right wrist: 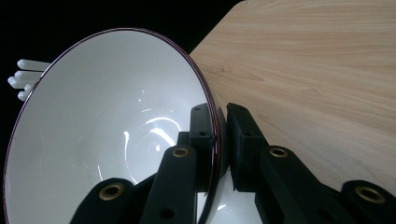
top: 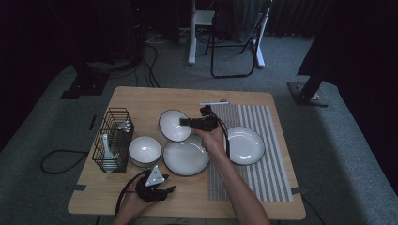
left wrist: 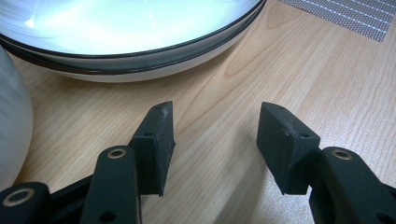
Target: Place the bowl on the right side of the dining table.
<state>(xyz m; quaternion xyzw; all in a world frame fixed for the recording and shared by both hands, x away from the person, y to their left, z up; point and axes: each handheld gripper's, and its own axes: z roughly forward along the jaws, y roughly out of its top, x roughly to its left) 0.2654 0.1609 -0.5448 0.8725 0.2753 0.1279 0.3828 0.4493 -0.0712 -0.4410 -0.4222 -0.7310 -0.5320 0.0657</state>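
Wooden surface point(top: 141, 101) carrying all items; large plate point(top: 186, 158) at its centre taken as landmark.

Striped mat point(top: 277, 173) right of the large plate, bearing a second plate point(top: 245, 145).

Black wire rack point(top: 114, 139) far left of the large plate, holding white utensils.

Small bowl point(top: 144, 150) just left of the large plate, between it and the rack.

Tilted bowl point(top: 172, 124) behind the large plate, raised on edge, rim clamped in the right claw point(top: 190, 122); one jaw inside the rim, one outside.

Left claw point(top: 164, 191) near the front edge, in front and left of the large plate, jaws apart, nothing between them, low over bare wood.
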